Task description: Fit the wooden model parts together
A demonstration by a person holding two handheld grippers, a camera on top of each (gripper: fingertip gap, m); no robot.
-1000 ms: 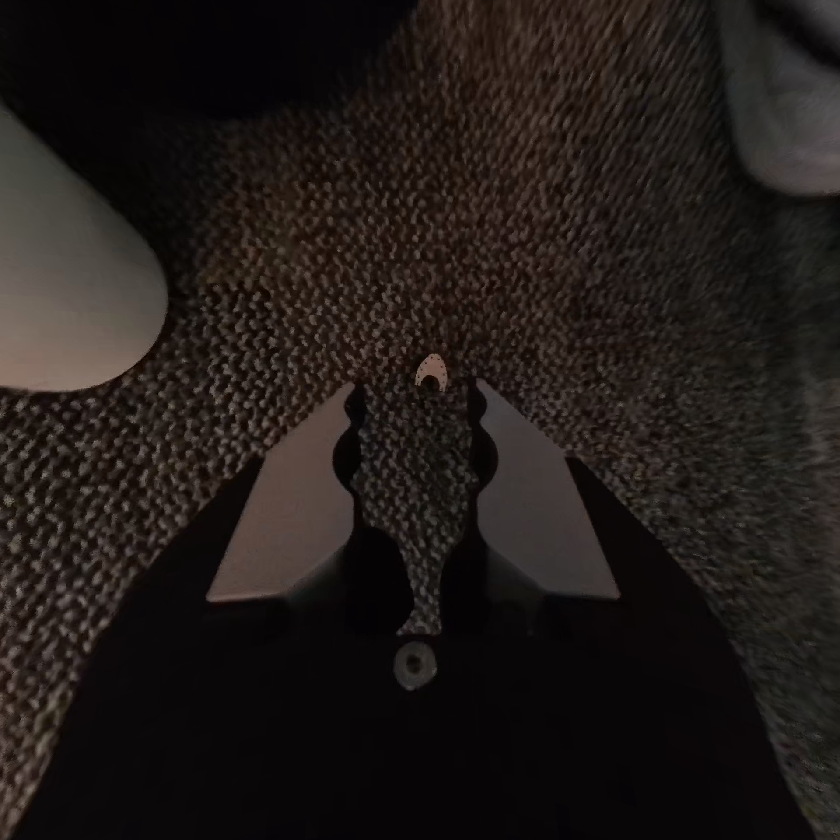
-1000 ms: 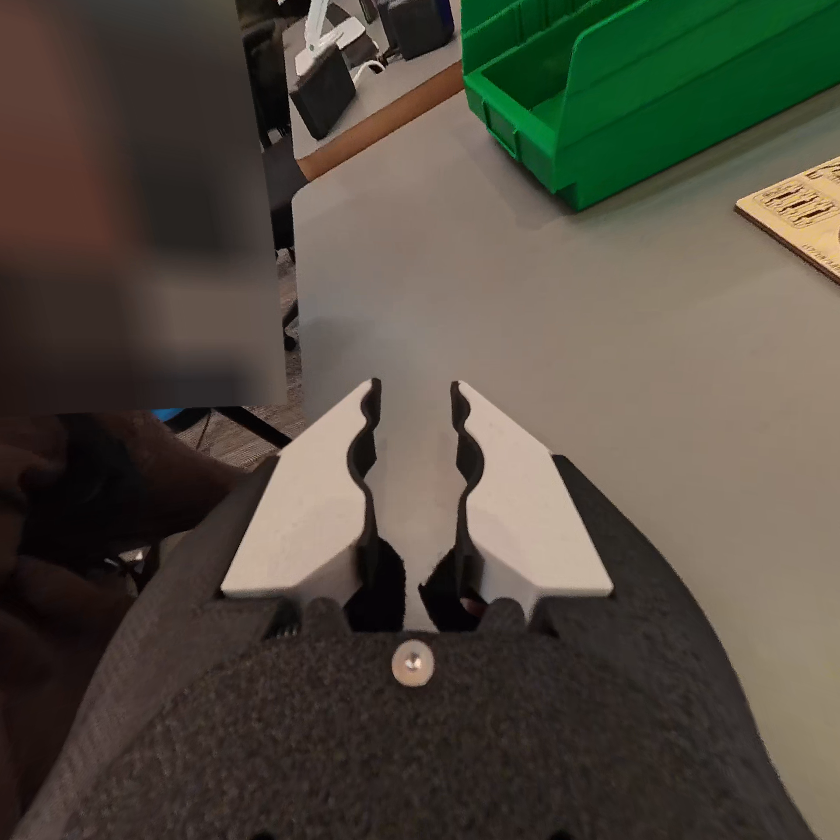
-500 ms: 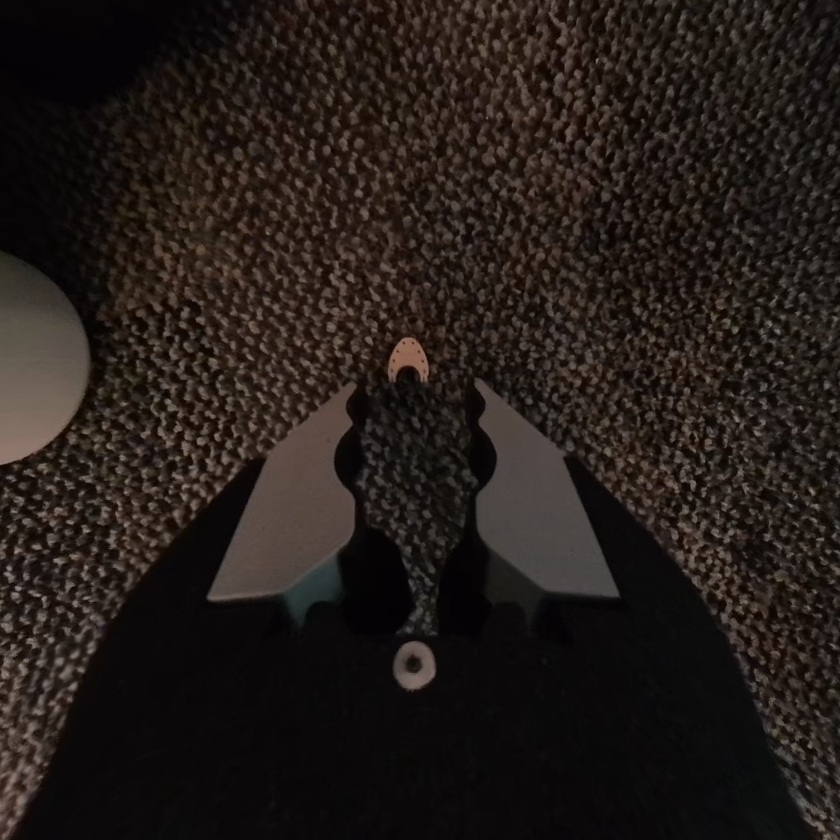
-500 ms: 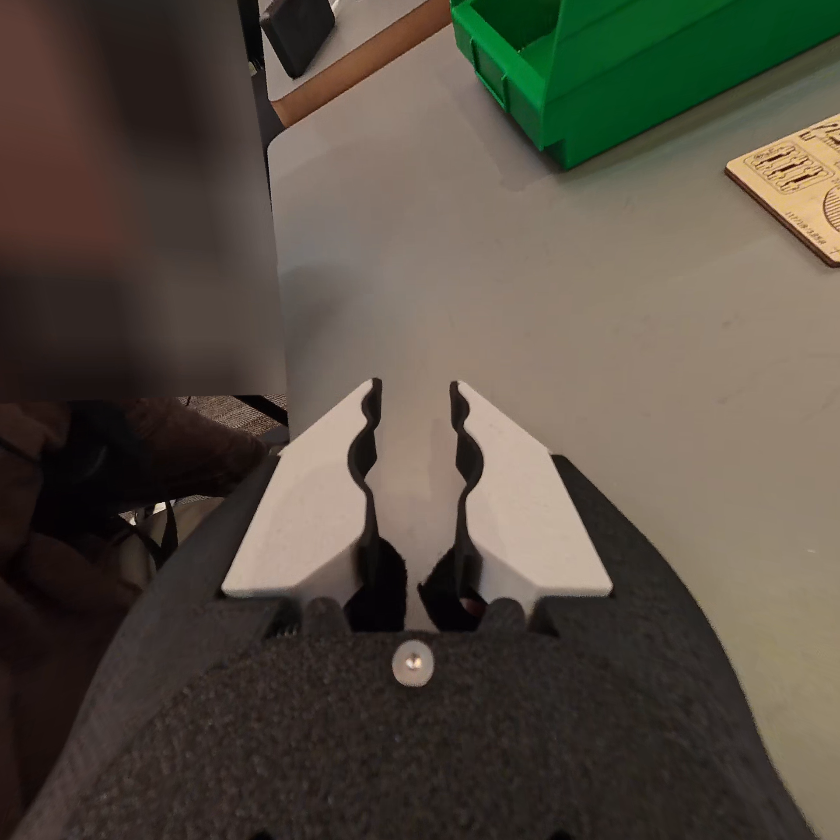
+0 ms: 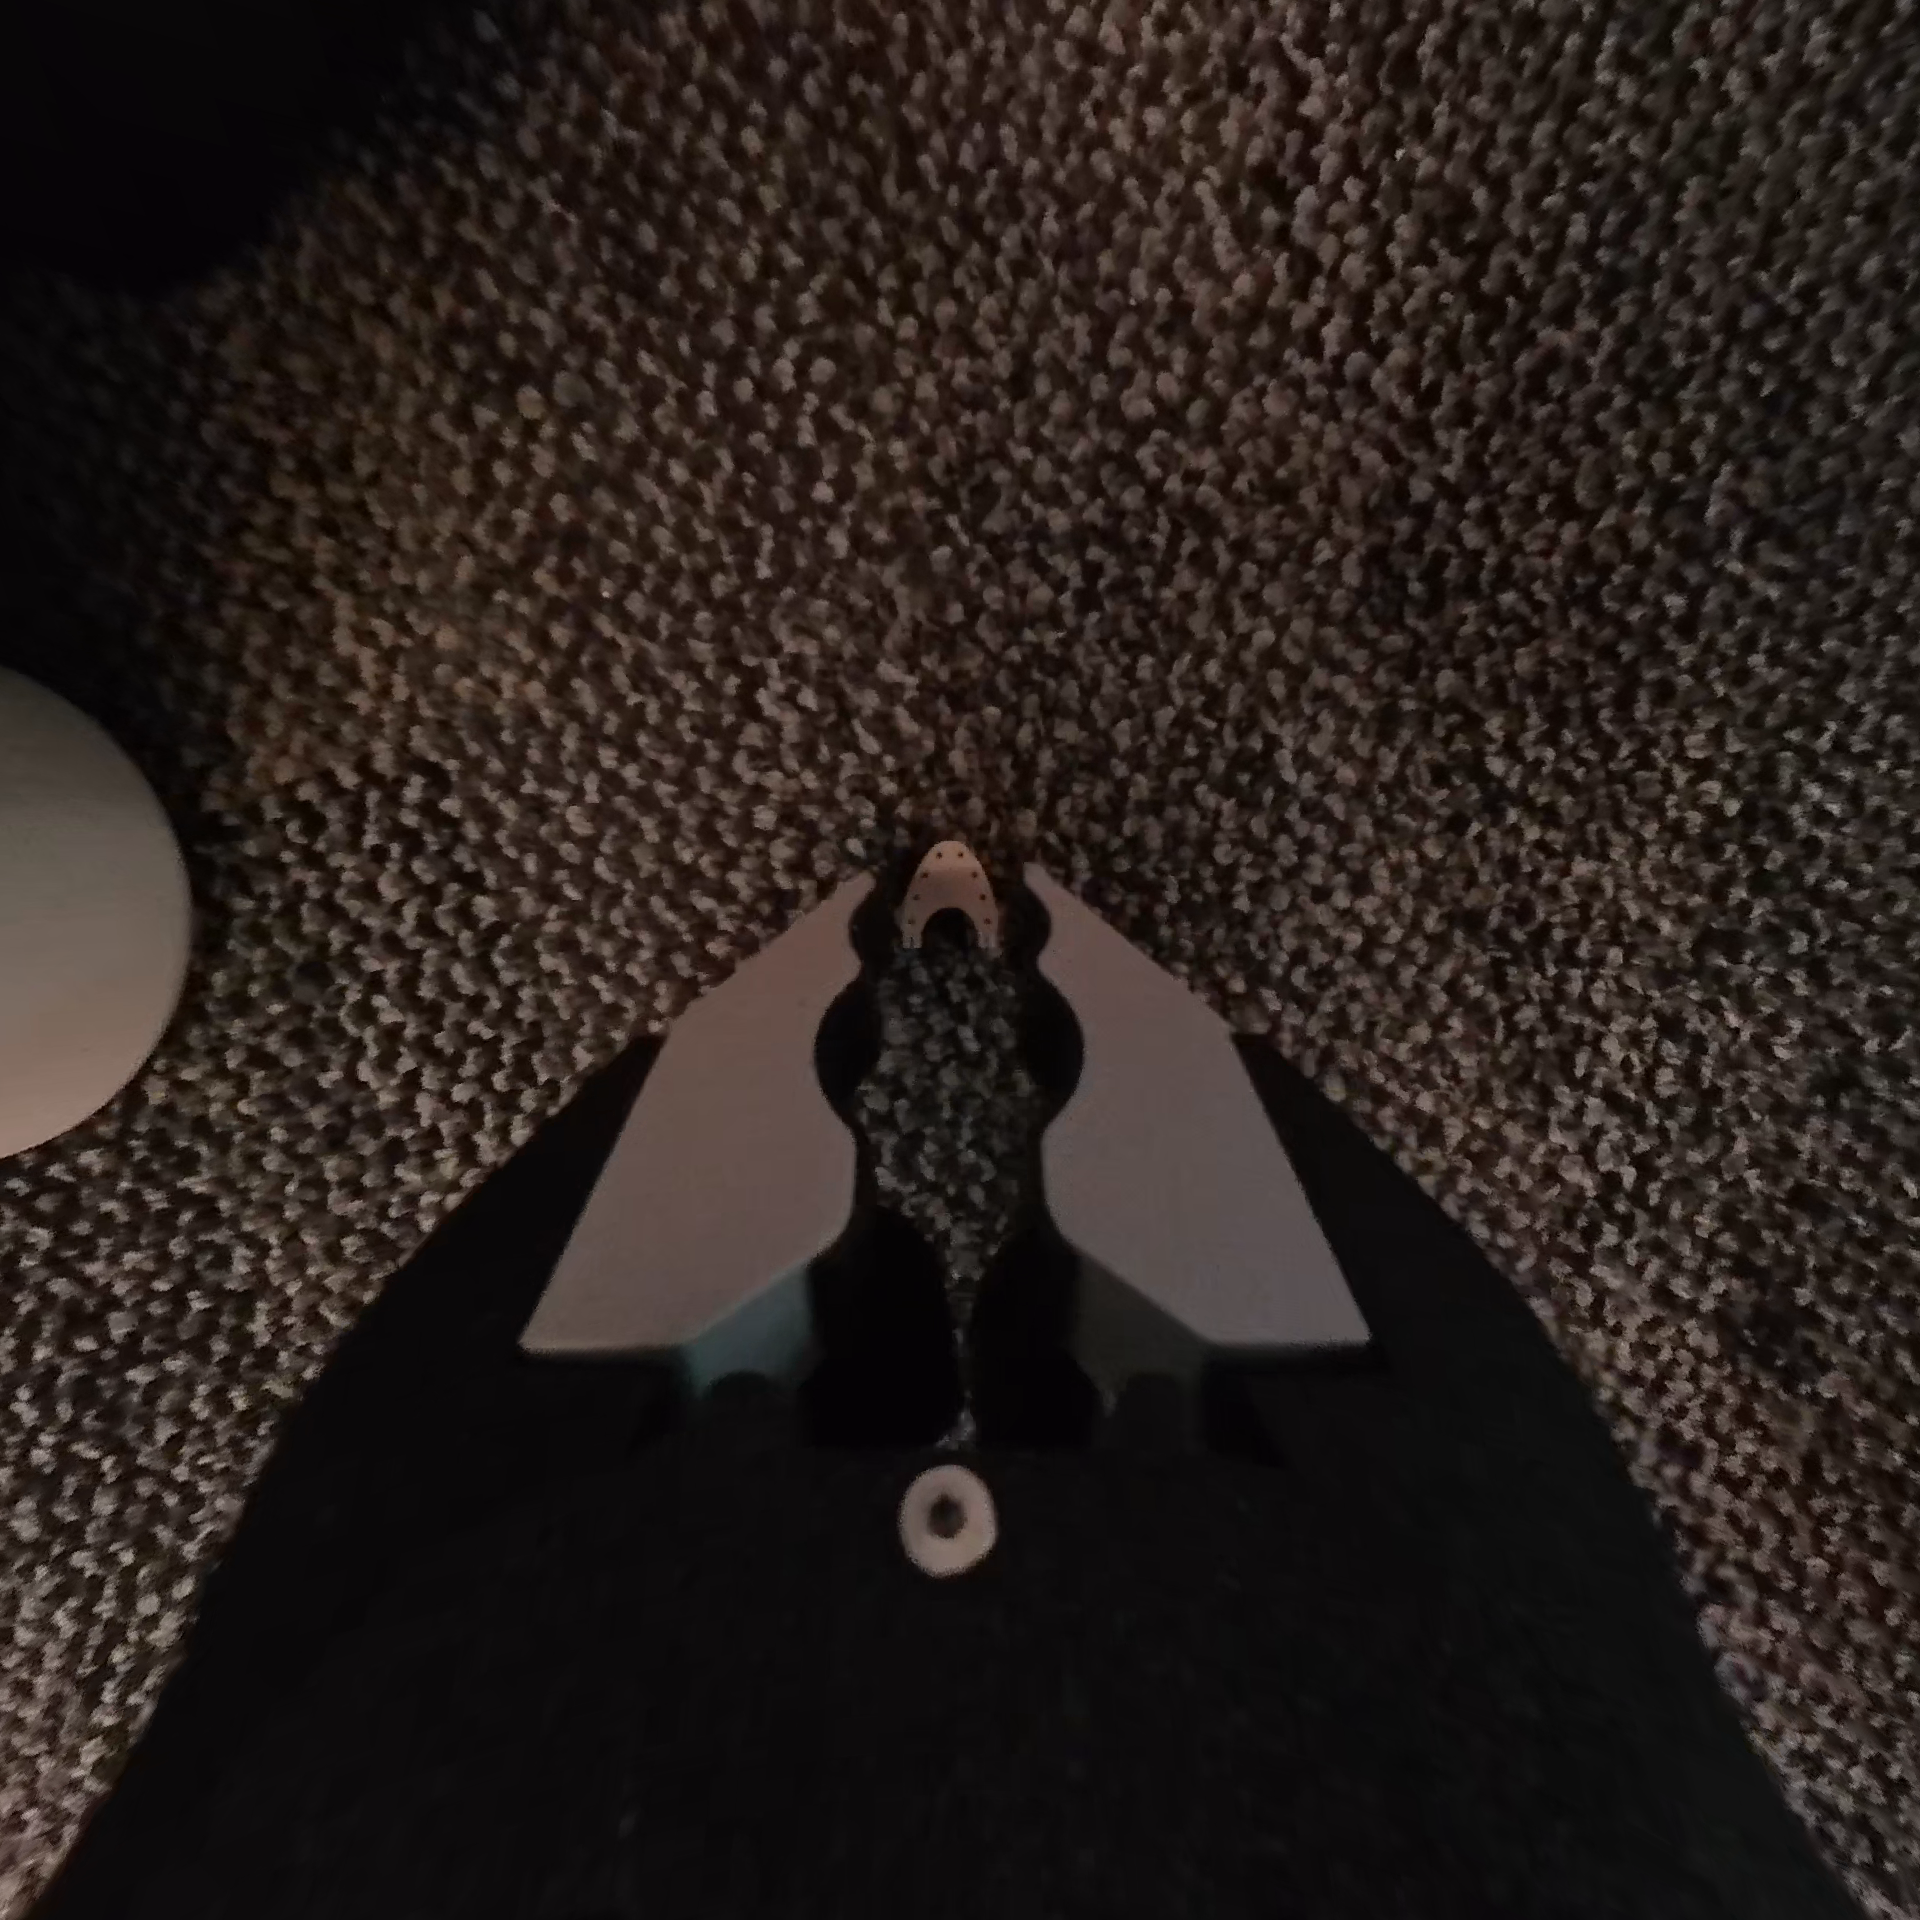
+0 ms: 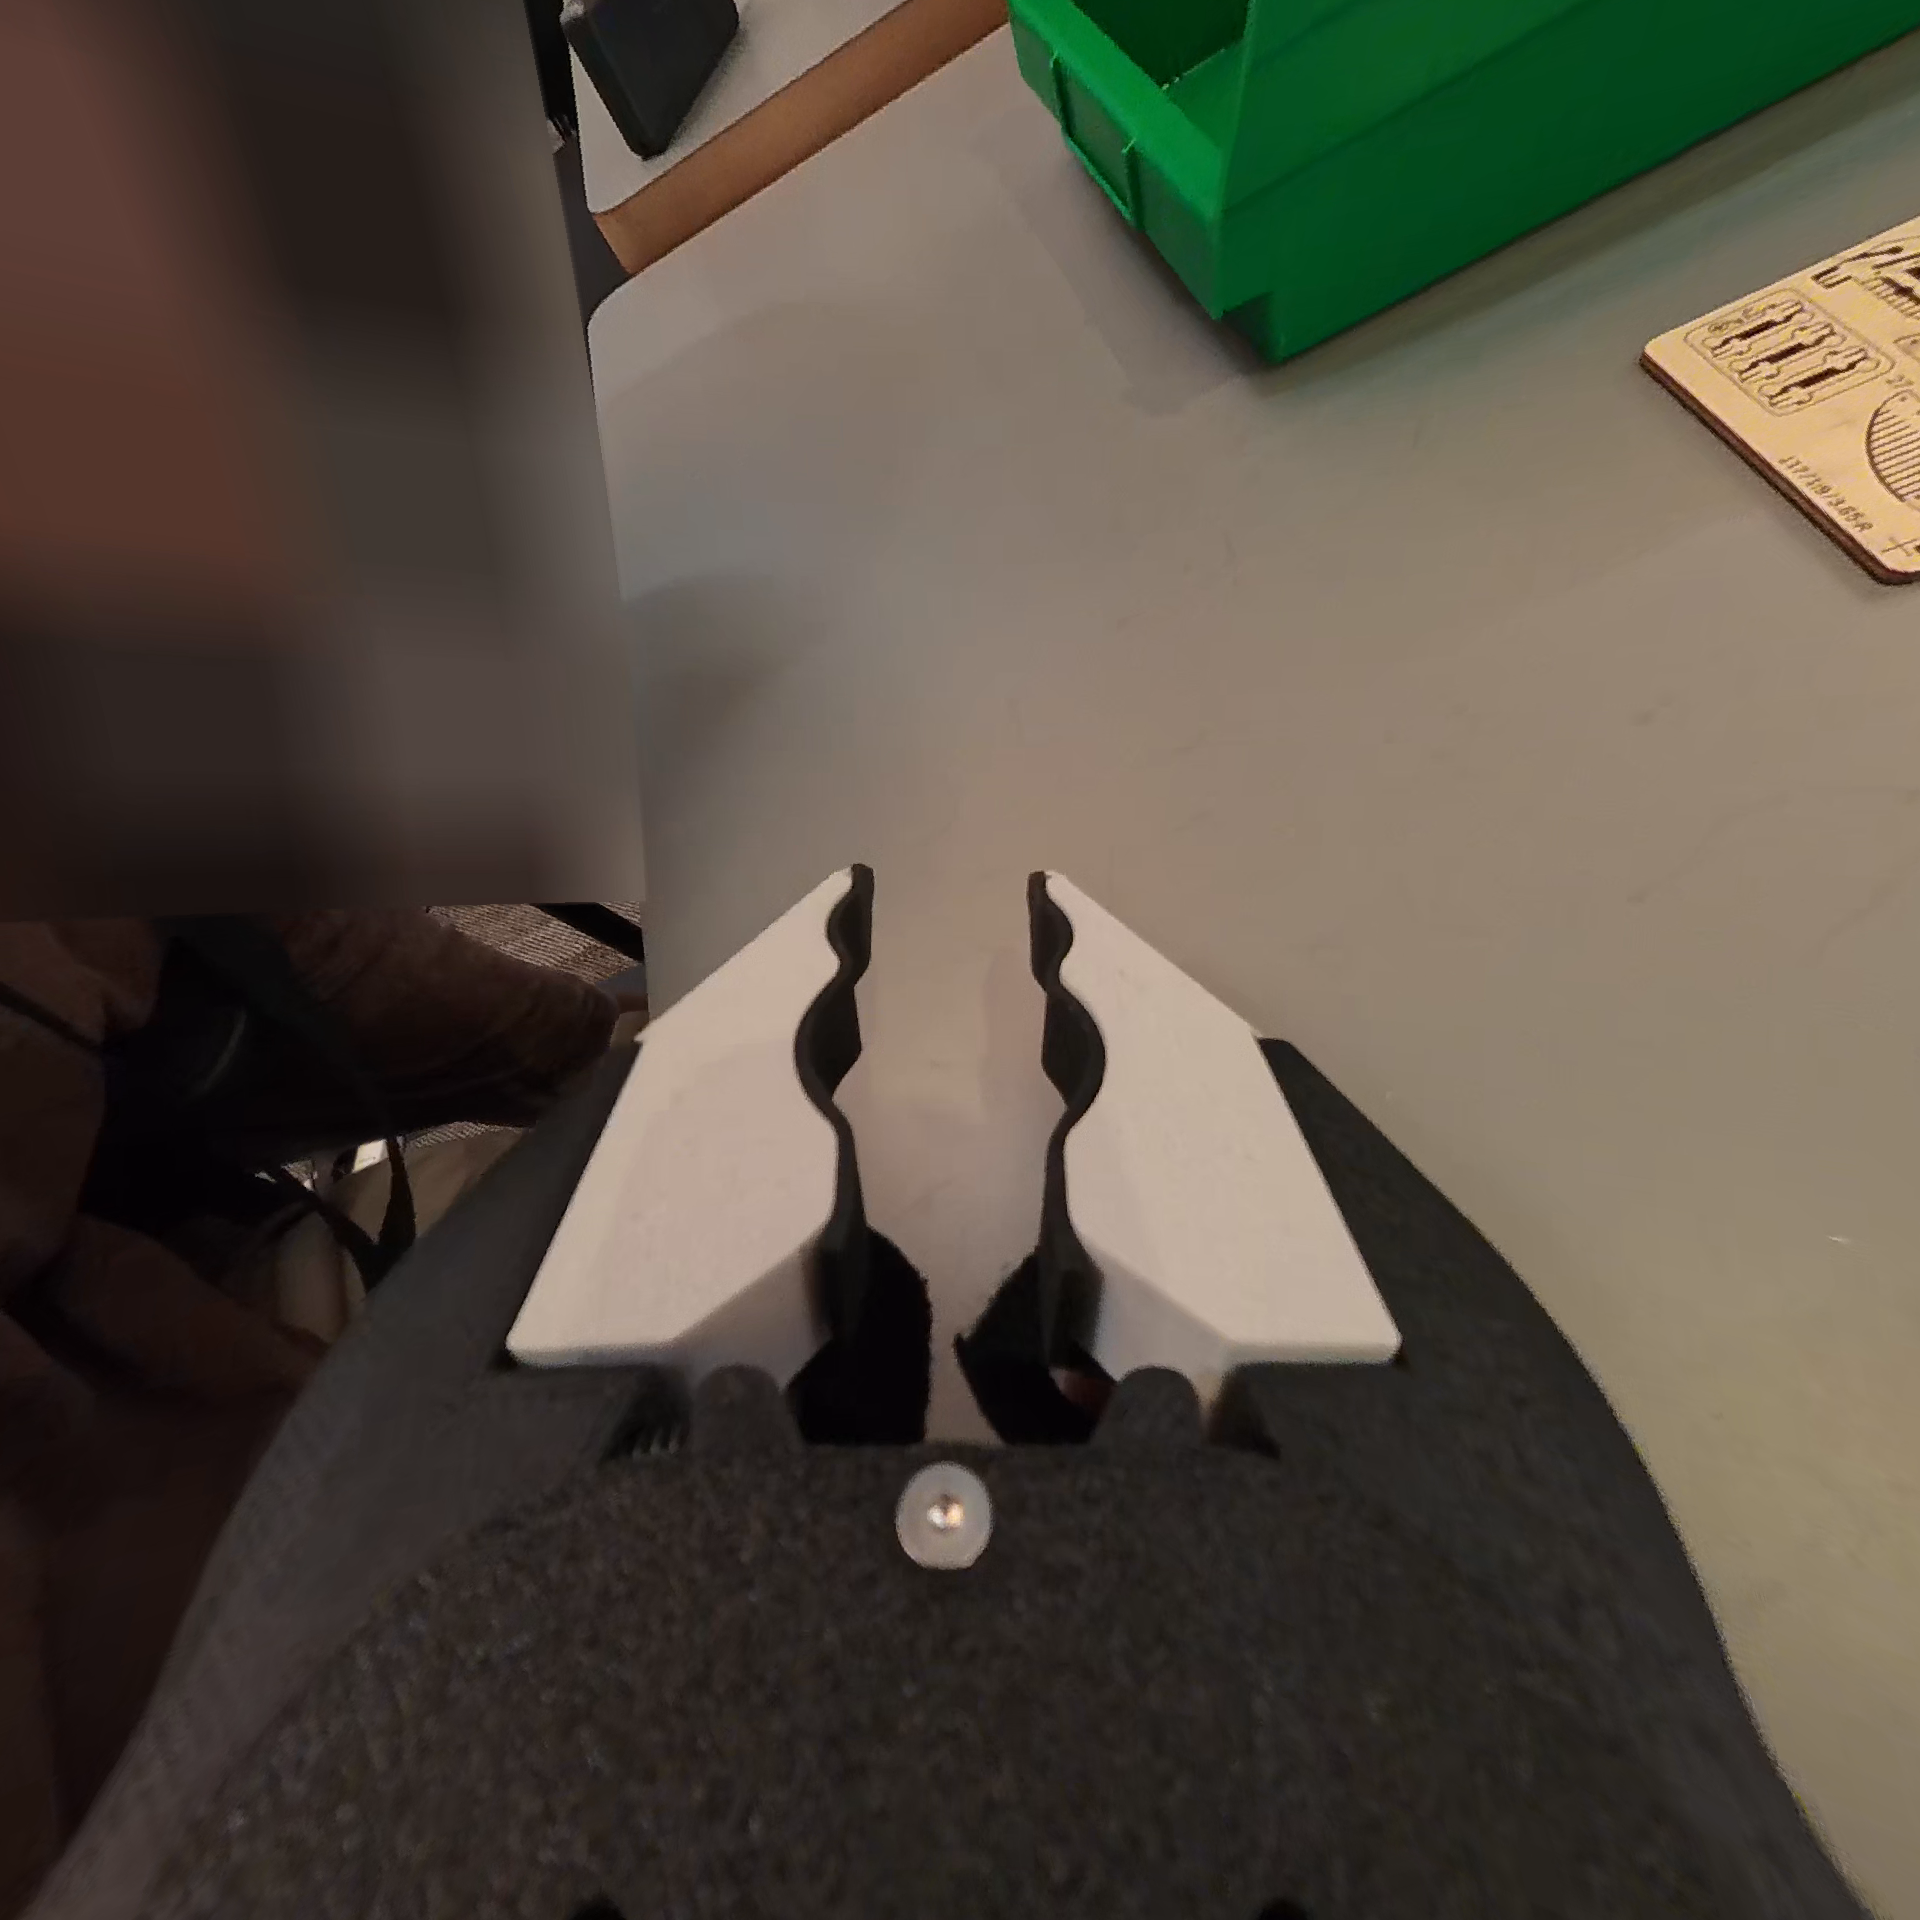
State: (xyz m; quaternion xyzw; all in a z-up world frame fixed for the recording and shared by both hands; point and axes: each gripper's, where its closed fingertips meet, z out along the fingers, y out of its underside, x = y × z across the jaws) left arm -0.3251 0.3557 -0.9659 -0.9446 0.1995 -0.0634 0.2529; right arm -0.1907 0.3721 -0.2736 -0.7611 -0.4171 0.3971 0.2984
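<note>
In the left wrist view a small pale wooden part (image 5: 948,891), arch-shaped with tiny holes, lies on dark speckled carpet (image 5: 1039,468). My left gripper (image 5: 950,885) points down at the floor, and its jaws have closed in on the part from both sides at the tips. In the right wrist view my right gripper (image 6: 945,883) is open and empty, held above a grey table (image 6: 1143,623). A laser-cut wooden sheet (image 6: 1808,416) of model parts lies flat at the table's right edge, well ahead of the right gripper.
A green plastic bin (image 6: 1455,156) stands at the table's far right. The table's left edge (image 6: 613,520) drops off beside a person's dark clothing (image 6: 312,1039). A white rounded object (image 5: 73,914) sits on the carpet at the left. There is about 70 centimetres between the tips of the two grippers.
The left gripper has moved forward so the wooden part now sits between its tips, and its jaws have narrowed. The right gripper has drifted forward and right over the table, still open.
</note>
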